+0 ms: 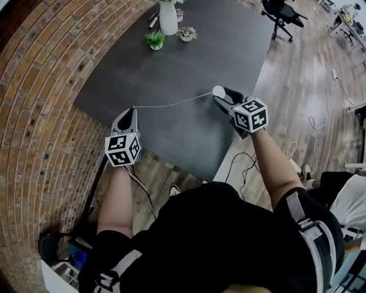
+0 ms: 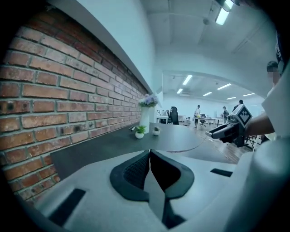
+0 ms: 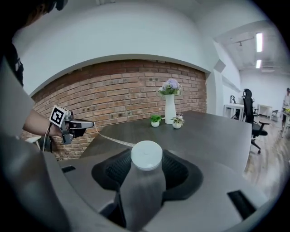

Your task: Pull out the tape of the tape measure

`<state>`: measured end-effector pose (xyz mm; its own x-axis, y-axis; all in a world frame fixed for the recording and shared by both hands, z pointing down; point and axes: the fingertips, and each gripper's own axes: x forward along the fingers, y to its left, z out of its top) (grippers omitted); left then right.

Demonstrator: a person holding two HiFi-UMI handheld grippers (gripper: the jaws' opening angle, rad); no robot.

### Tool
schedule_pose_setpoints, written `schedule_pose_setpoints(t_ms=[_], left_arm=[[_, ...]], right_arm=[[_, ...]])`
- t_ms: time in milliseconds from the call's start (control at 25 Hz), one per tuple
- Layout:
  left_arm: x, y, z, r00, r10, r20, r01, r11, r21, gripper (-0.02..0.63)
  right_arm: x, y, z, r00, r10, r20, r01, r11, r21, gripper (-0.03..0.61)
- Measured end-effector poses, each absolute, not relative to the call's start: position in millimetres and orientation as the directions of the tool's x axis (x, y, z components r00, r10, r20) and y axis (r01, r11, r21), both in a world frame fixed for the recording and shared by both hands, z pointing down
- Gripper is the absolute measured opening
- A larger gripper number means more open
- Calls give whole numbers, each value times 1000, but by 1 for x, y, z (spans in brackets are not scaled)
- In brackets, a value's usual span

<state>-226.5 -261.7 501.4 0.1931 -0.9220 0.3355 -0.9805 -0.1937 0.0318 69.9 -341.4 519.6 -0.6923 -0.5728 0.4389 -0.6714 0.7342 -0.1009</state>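
A small round white tape measure [image 1: 218, 90] sits between the jaws of my right gripper [image 1: 221, 94], which is shut on its case. In the right gripper view the white case [image 3: 146, 155] fills the gap between the black pads. A thin pale tape [image 1: 171, 104] runs taut from it leftward over the dark table [image 1: 189, 51] to my left gripper [image 1: 132, 110], shut on the tape's end. In the left gripper view the jaws [image 2: 149, 153] are pressed together, and the tape [image 2: 195, 145] leads away toward the right gripper [image 2: 216, 132].
A white vase [image 1: 168, 18] with flowers and two small potted plants [image 1: 155, 40] [image 1: 186, 34] stand at the table's far end. A brick wall [image 1: 40, 86] borders the left side. An office chair [image 1: 280, 14] and cables [image 1: 320, 114] are on the wooden floor to the right.
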Motion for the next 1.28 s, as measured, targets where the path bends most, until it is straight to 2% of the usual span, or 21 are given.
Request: schedule_pose_setpoints(t_ms=[680, 960, 1000, 1040, 1160, 1280], left_arm=[[-241, -299, 559, 125, -878, 462, -992, -126, 30, 18], [-256, -295, 559, 83, -883, 462, -997, -75, 36, 20], [-257, -294, 555, 78, -889, 452, -997, -69, 36, 20], [-258, -295, 550, 72, -896, 439, -997, -63, 35, 18], [-257, -296, 531, 66, -919, 389, -998, -59, 30, 18], [-250, -297, 505, 85, -943, 322, -996, -74, 44, 13]], right_arm=[[65, -391, 599, -623, -539, 567, -711, 693, -123, 213], [74, -391, 601, -622, -547, 561, -722, 677, -141, 236], [77, -392, 597, -618, -562, 549, -731, 669, -137, 226], [80, -394, 591, -611, -586, 533, -743, 657, -129, 181], [88, -400, 565, -586, -663, 466, -779, 620, -98, 9], [88, -398, 535, -597, -697, 397, -782, 617, -92, -3]])
